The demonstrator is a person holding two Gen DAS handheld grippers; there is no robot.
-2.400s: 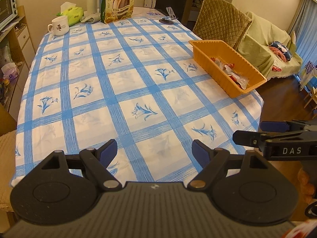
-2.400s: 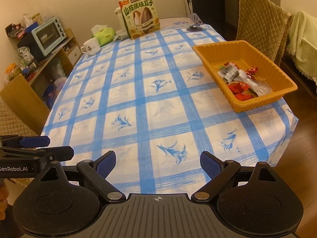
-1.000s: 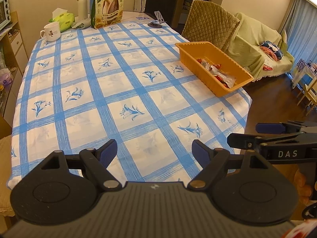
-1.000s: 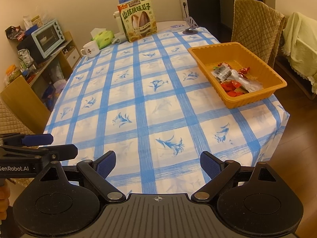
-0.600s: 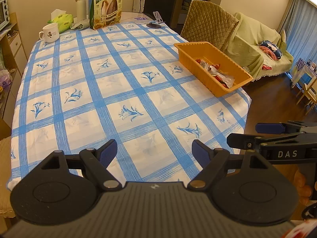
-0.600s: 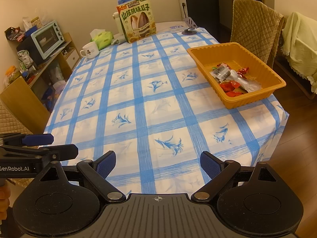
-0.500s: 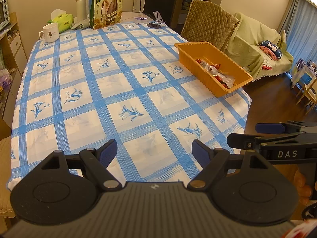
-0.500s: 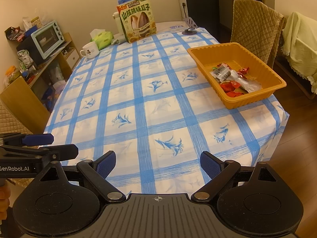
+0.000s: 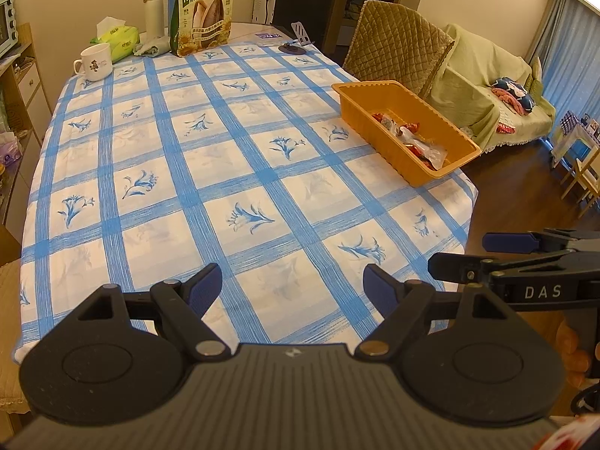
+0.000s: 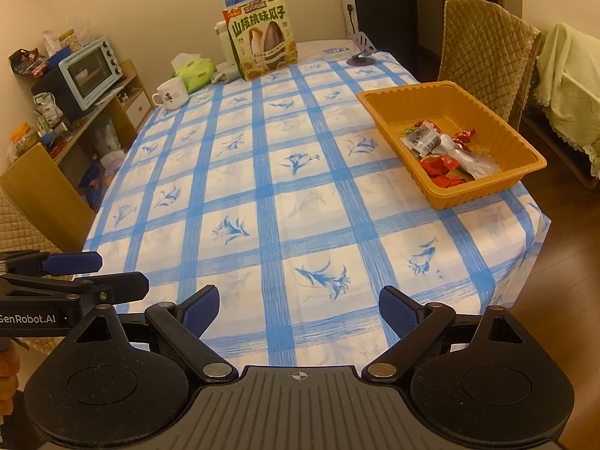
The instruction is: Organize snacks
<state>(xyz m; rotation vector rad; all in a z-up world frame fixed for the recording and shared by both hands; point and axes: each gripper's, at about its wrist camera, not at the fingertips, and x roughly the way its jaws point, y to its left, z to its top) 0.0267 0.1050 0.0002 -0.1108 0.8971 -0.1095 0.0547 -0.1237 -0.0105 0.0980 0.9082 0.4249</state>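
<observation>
An orange tray (image 9: 356, 94) (image 10: 378, 107) stands at the table's right edge and holds several wrapped snacks (image 9: 412, 142) (image 10: 442, 150), red and clear. A big sunflower-seed bag (image 9: 202, 11) (image 10: 264, 35) stands upright at the far end. My left gripper (image 9: 292, 290) is open and empty over the table's near edge. My right gripper (image 10: 299, 309) is open and empty, also over the near edge. Each gripper shows from the side in the other's view: the right one in the left wrist view (image 9: 487, 255), the left one in the right wrist view (image 10: 97, 273).
At the far end stand a white mug (image 9: 95, 62), a green tissue pack (image 9: 118, 35), a white flask (image 9: 154, 9) and a phone stand (image 9: 296, 43). A quilted chair (image 9: 397, 52) is behind the tray. A shelf with a toaster oven (image 10: 90, 71) is at the left.
Both grippers pulled back from the table over the earlier frames and have held still for the last half second. Both stayed open and empty.
</observation>
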